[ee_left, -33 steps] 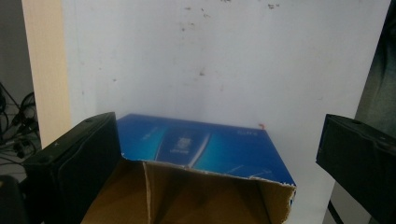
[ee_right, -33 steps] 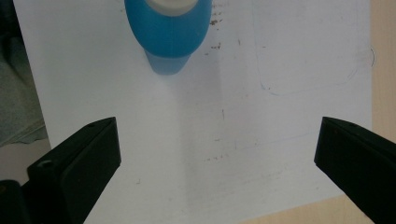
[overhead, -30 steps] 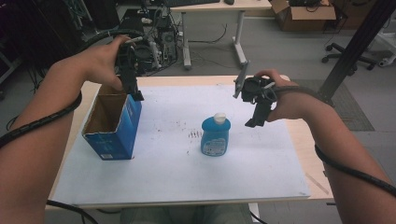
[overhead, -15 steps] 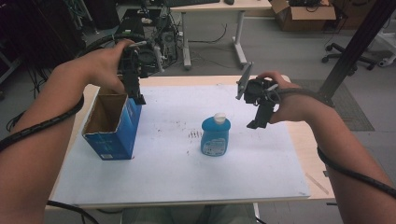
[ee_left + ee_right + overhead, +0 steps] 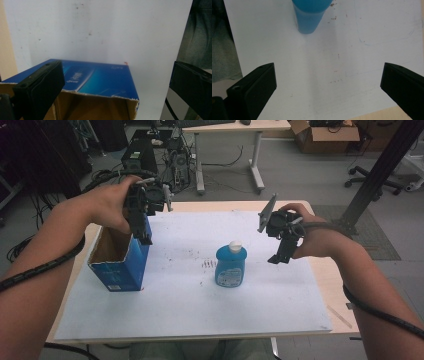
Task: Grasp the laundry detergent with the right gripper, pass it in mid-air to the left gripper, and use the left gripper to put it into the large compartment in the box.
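High view: the left claw [image 5: 144, 232] hung over the far right corner of the open blue box [image 5: 119, 265], which stood at the left of the white sheet [image 5: 190, 310] on the worktop [image 5: 327, 280]. The blue bottle [image 5: 231, 266] with a white cap stood upright mid-sheet; its label was too small to read. The right claw [image 5: 280, 256] hovered just right of it, apart. In the gripper views, both claws stood wide and empty. The box's side carried pale lettering, too blurred to read.
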